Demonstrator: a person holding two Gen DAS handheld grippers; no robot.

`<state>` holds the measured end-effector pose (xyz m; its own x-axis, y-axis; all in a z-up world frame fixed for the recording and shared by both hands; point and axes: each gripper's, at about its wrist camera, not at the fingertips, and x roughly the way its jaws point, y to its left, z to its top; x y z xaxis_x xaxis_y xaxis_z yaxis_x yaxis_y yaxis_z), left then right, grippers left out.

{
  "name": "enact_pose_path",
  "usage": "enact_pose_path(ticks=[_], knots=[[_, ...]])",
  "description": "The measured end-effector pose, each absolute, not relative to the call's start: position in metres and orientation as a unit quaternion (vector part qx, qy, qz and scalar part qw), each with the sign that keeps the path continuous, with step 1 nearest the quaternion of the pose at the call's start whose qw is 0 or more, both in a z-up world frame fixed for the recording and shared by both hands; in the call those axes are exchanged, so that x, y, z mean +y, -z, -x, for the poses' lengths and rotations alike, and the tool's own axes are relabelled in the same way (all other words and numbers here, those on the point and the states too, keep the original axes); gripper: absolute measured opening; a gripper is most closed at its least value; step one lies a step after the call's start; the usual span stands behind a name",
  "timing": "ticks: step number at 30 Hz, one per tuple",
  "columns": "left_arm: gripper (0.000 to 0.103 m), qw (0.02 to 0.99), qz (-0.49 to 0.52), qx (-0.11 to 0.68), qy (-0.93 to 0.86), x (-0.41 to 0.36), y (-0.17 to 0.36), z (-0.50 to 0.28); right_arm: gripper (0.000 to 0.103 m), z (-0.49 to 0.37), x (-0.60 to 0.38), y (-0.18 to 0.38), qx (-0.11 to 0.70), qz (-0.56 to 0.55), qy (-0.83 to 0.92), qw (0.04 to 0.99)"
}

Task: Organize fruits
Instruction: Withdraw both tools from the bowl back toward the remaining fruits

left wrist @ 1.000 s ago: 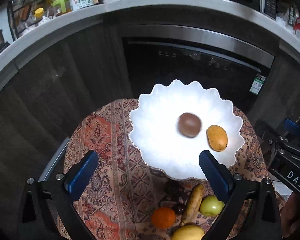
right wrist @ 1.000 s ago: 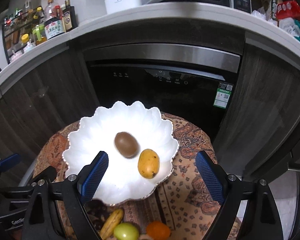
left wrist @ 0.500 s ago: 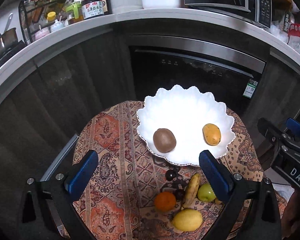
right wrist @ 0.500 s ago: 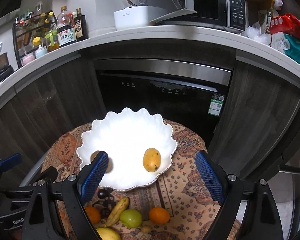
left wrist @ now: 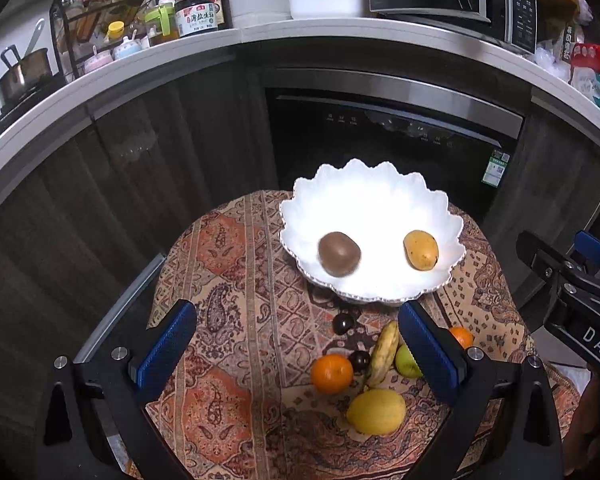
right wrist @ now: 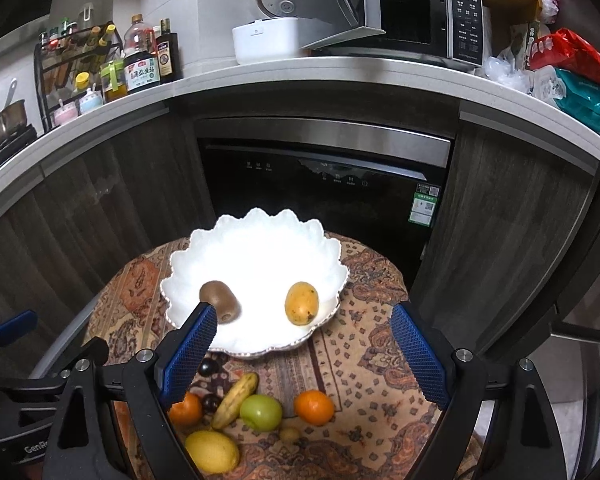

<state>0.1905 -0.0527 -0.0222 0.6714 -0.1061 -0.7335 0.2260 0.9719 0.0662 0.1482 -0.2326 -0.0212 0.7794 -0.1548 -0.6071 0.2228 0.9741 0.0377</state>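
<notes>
Left gripper, black frame w/ blue ribbed pads, sits low-centre in the left wrist view, jaws wide apart, nothing between them. White scalloped ceramic bowl is mid-frame above it, on the round paisley-cloth table. Inside: brown fuzzy kiwi at left, yellow-orange mango at right, well apart. Loose fruit lies between bowl and gripper, lower centre-right: yellow banana, long axis running lower left to upper right, tip toward the bowl; round orange just left of it; yellow lemon lowest, just inside the right pad. Probably the lemon is the nearest pick for this hand.

Right wrist view: right gripper, same build, also spread wide & empty, low-centre. Bowl mid-frame, kiwi partly behind the left pad tip. Below the bowl: green apple dead centre between the pads, second orange just right of it, banana left of the apple, slanting up-right. Apple looks the easiest straight-ahead grab for this hand; round, so no grip axis to mind.
</notes>
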Motion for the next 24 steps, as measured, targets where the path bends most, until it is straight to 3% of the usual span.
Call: enact_pose_path(ticks=[24], knots=[[0.102, 0.889, -0.071, 0.436, 0.118, -0.07, 0.086, -0.164, 0.09, -0.124, -0.247, 0.08, 0.371, -0.052, 0.103, 0.921]])
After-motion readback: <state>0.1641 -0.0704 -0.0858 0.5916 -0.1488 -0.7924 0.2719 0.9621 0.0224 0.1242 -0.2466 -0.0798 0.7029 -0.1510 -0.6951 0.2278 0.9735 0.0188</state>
